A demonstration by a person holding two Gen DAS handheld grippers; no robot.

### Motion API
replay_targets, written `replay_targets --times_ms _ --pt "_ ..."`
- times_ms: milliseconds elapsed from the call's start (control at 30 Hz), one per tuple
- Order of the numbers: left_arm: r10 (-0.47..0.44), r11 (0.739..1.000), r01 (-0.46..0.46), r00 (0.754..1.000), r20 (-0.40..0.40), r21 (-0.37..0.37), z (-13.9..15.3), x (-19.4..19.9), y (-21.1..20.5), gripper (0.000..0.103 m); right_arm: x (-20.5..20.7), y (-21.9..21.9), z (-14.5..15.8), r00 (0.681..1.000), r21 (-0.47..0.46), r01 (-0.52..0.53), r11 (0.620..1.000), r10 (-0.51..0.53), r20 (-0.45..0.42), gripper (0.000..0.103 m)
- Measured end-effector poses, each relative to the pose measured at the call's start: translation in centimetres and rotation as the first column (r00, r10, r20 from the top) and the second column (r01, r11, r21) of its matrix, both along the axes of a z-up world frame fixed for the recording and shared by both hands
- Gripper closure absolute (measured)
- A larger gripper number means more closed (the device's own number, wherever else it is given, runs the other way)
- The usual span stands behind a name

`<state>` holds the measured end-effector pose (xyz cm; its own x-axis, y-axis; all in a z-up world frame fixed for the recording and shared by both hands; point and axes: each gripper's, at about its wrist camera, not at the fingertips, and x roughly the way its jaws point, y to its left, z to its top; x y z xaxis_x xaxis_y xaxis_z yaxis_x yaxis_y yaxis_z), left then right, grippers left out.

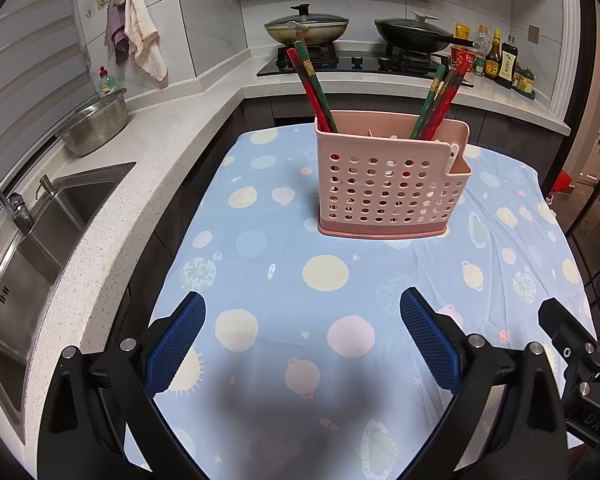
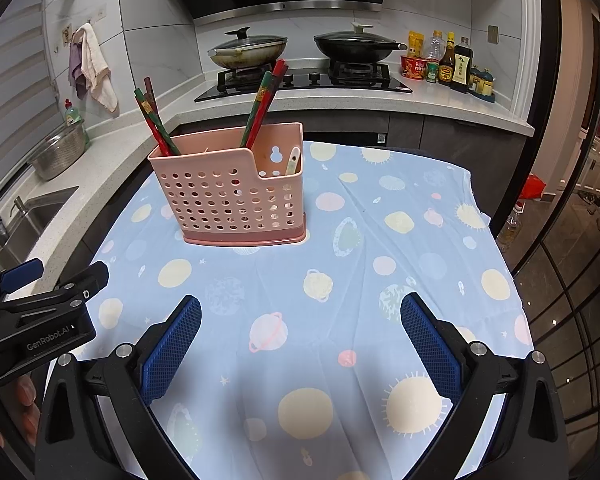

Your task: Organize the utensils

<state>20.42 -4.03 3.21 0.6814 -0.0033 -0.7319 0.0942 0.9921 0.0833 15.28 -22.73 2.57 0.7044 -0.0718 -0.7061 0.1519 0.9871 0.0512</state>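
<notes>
A: Both tools idle: the left gripper and the right gripper hang over the blue planet-print tablecloth, jaws apart, holding nothing.

B: Any loose utensils?

A: None visible. The pink perforated plastic utensil caddy stands upright mid-table: red-and-green chopsticks lean left, another bundle centre, a cream spoon handle in the right pocket.

B: I'd regroup chopsticks, gripping low.

Pink holder; red/green chopsticks; blue planet-print cloth.
</notes>
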Motion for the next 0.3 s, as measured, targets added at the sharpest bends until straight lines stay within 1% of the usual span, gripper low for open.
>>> replay_targets --times_ms 167,300 --pt "0.004 1.000 -0.004 1.000 0.012 0.012 -0.14 0.03 -0.17 0.009 0.01 -0.05 -0.06 1.000 -0.001 0.002 1.000 -0.002 0.000 0.007" --pt "-0.002 1.000 0.002 1.000 0.009 0.006 -0.27 0.11 -0.16 0.009 0.09 -0.12 -0.16 1.000 -0.007 0.006 1.000 -0.006 0.006 0.007"
